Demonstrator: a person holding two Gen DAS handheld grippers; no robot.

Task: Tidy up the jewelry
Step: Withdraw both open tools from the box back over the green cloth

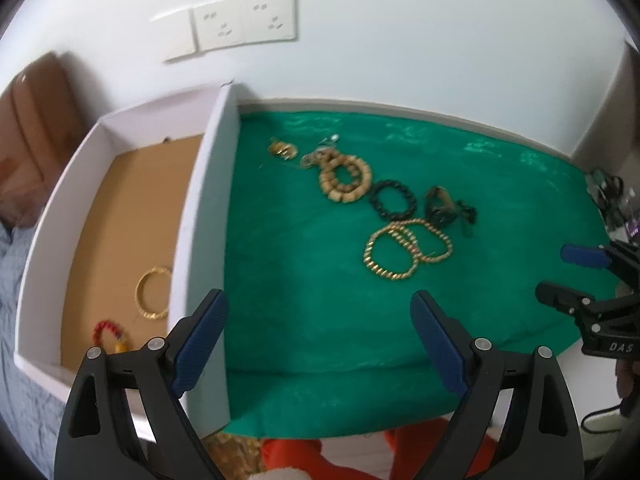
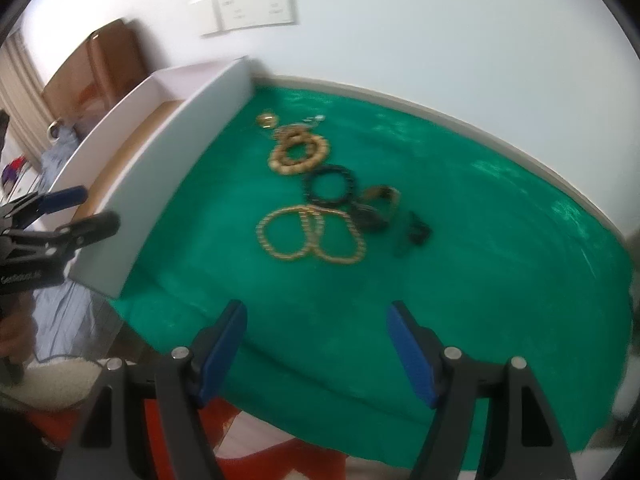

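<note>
While the green cloth (image 1: 320, 320) lies at 3 o'clock of the white box (image 1: 208, 208), the left claw (image 1: 316, 344) and right claw (image 2: 316, 354) gape wide and empty, gold bracelets (image 1: 400, 254) at 12 o'clock.

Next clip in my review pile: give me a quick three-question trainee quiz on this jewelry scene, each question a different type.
1. True or false: the white box already holds jewelry.
2. Which piece lies between the tan beaded bracelet and the dark watch? A) gold chain bracelet B) black bracelet C) red bead string
3. Fill in: both the left hand-held gripper and the right hand-held gripper are ____ and hold nothing.

Key: 1 true, a gold bangle and a red bead string lie inside; 2 B, black bracelet; 3 open.
</note>
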